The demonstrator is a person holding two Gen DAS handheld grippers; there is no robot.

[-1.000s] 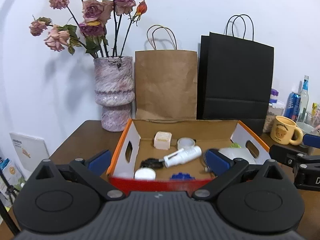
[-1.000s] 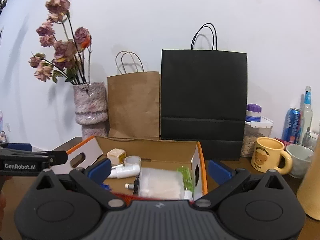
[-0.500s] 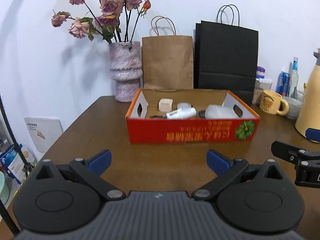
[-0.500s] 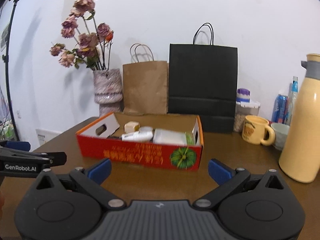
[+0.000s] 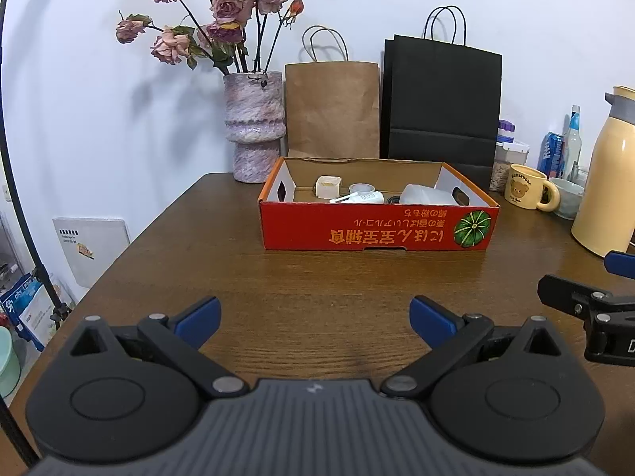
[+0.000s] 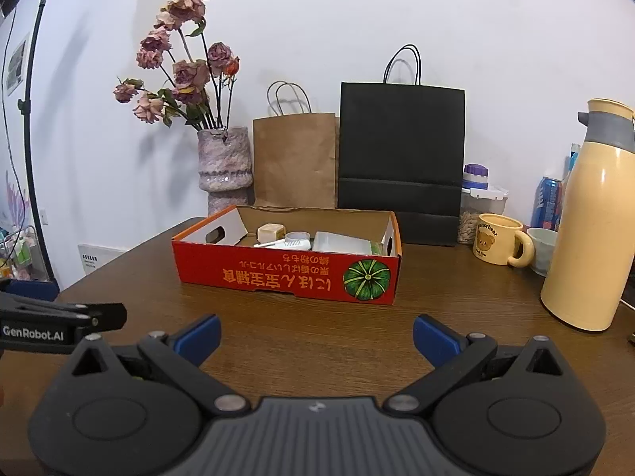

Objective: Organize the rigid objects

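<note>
On the wooden desk (image 5: 317, 285), well beyond both empty, spread-fingered hand-held grippers (left (image 5: 315, 315), right (image 6: 316, 335)), stands a red rectangular cardboard box (image 5: 377, 228) holding small items.

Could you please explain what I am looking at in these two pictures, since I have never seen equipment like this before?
These come from two handheld grippers, one in each of a person's hands, each with a wide-angle camera looking forward along its two blue-tipped fingers. One picture is from the left gripper, the other from the right gripper. Both are open and hold nothing. On the wooden table stands a red cardboard box with small items inside, among them a white bottle. Behind it are a vase of dried roses, a brown paper bag and a black paper bag. To the right stand a yellow mug and a cream flask.
</note>
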